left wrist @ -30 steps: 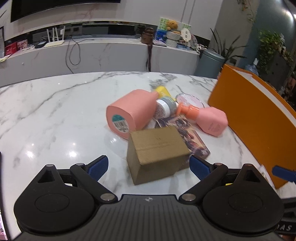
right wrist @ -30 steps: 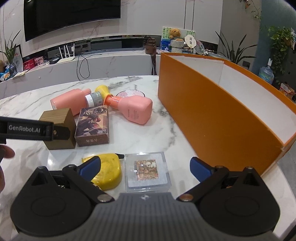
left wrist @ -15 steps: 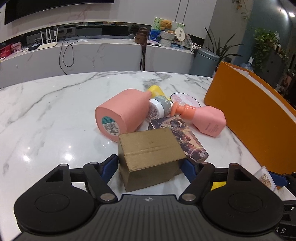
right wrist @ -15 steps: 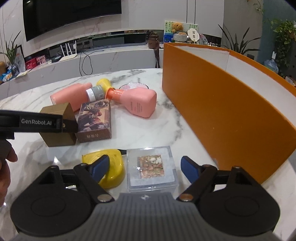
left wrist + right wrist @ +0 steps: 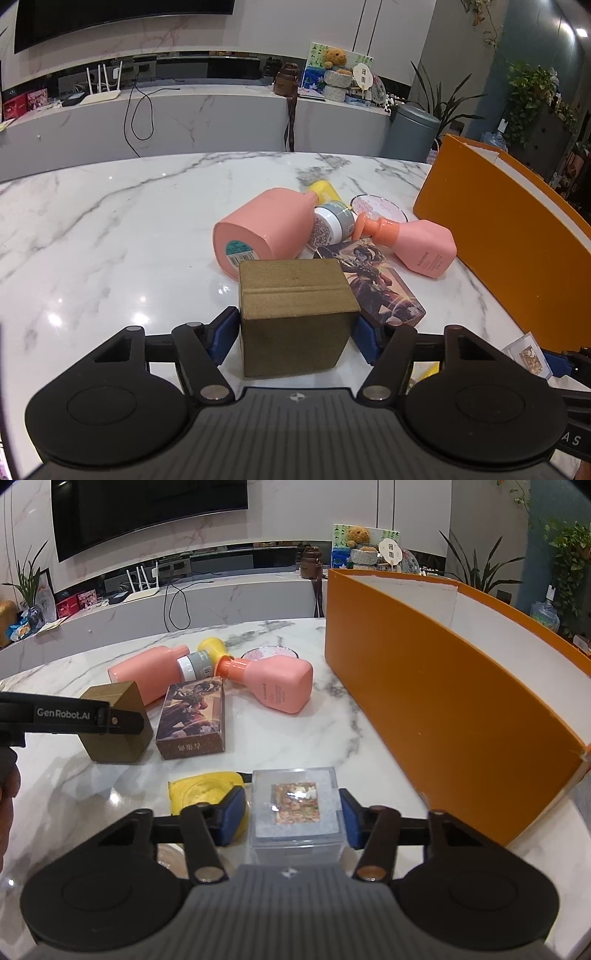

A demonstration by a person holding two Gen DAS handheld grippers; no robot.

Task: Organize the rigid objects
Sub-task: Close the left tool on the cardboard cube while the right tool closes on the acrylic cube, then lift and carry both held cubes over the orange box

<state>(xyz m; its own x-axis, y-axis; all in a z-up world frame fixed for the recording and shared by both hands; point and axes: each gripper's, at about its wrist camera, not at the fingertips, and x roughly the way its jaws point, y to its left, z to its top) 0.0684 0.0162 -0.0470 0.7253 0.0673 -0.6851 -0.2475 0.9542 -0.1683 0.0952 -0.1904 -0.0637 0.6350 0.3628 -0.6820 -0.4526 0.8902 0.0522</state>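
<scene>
A brown cardboard box (image 5: 295, 306) stands on the marble table between my left gripper's (image 5: 295, 332) blue pads. Its jaws are closing and the pads touch the box's two sides. In the right wrist view one of its fingers (image 5: 74, 716) crosses that same box (image 5: 118, 746). My right gripper (image 5: 293, 816) is closing on a clear plastic case (image 5: 295, 812) with a small picture inside, and its pads meet the case's sides. A yellow flat object (image 5: 203, 790) lies just left of the case.
A large orange bin (image 5: 443, 701) with a white inside fills the right side. Behind the cardboard box lie an illustrated box (image 5: 380, 288), two pink bottles (image 5: 266, 232) (image 5: 424, 247), a grey-white jar (image 5: 330, 225), a yellow bottle (image 5: 321, 188) and a round dish (image 5: 376, 206).
Both grippers' jaws have narrowed from wide apart to touching: the left around the cardboard box, the right around the clear case. Neither hand has shifted noticeably.
</scene>
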